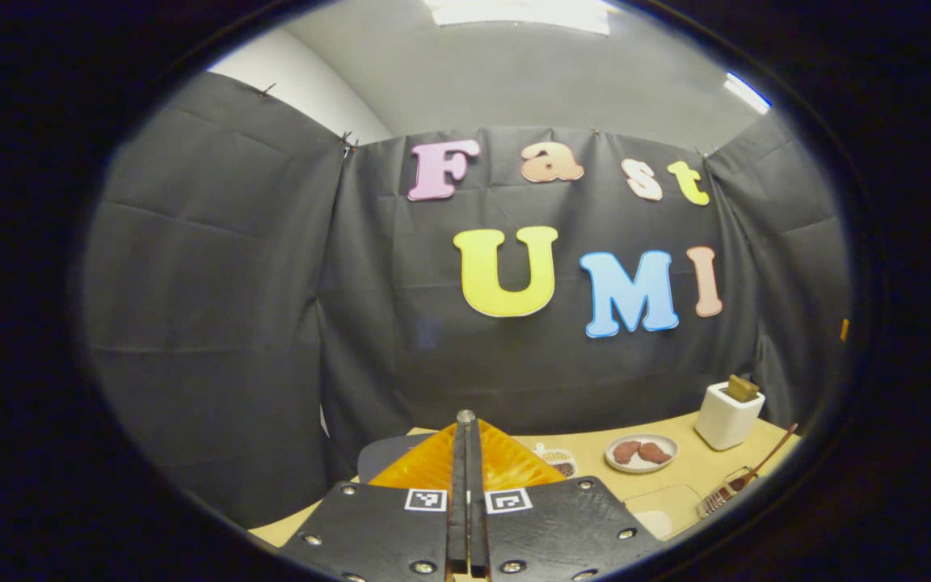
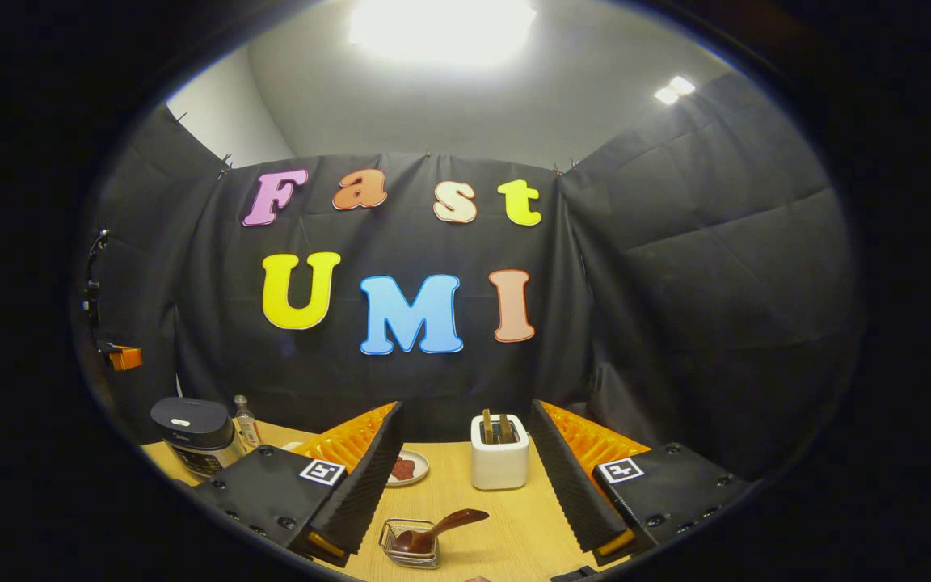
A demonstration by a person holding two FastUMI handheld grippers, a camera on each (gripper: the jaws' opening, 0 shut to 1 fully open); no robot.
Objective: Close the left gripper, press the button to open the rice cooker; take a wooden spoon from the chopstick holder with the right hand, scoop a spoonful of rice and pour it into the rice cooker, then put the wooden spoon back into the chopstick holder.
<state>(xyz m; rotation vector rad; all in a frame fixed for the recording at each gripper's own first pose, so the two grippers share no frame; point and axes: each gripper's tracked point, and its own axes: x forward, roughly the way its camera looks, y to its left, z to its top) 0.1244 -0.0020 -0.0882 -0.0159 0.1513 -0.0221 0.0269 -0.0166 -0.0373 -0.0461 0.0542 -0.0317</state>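
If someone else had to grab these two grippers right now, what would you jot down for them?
Left gripper: shut, empty, held above the table's near edge.
Right gripper: open, empty, facing the white toaster.
Rice cooker: far left on the table, lid down, button not yet pressed.
Wooden spoon: resting in the wire chopstick holder between the right gripper's fingers, near the front edge.
Done: left gripper closed.
Left: press the button, take the spoon, scoop rice, pour it in, return the spoon.

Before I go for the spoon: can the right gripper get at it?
Probably yes: the right gripper has its jaws open, and the wooden spoon lies in the wire holder between them, with nothing in front.
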